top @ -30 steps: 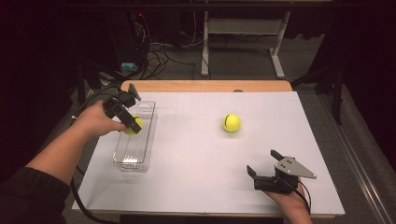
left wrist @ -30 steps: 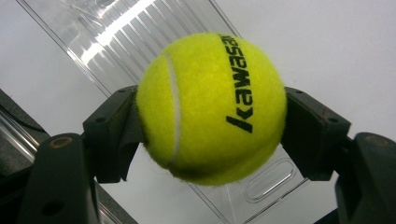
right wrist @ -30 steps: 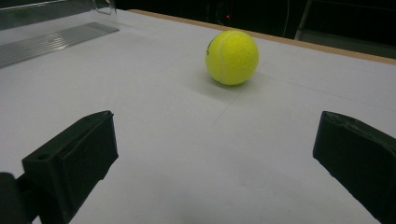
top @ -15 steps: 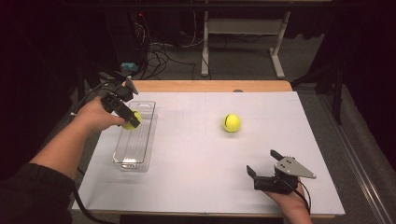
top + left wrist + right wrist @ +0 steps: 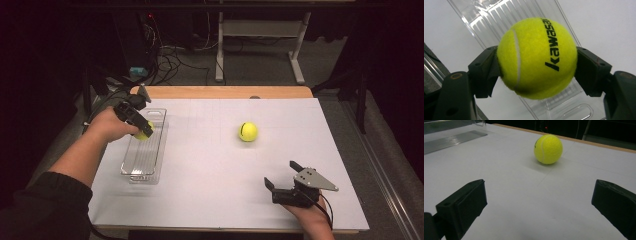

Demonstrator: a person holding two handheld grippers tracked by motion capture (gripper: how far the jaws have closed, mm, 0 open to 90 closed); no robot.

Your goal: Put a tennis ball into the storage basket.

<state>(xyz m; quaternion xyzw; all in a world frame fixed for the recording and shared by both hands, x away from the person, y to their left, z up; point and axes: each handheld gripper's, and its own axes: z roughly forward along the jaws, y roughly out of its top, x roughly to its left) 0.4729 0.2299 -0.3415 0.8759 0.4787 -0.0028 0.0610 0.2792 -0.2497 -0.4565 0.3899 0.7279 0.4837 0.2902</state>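
Leftmost, the left gripper [image 5: 141, 129] is clamped on a fuzzy yellow tennis ball [image 5: 537, 57] above the clear ribbed plastic tray [image 5: 145, 159], its jaws hiding most of that ball from the high view. Farther right, a second yellow tennis ball [image 5: 247, 132] sits alone on the white table sheet [image 5: 210, 170]. At the near right, the right gripper [image 5: 283, 176] rests with jaws wide apart, its hand partly cut off by the frame's bottom edge.

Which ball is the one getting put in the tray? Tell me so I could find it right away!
Look at the white table, then its left side, where a clear tray lies. Just above the tray's far end, the left claw squeezes a yellow ball between its black jaws. The other ball sits alone on the table, touched by nothing.
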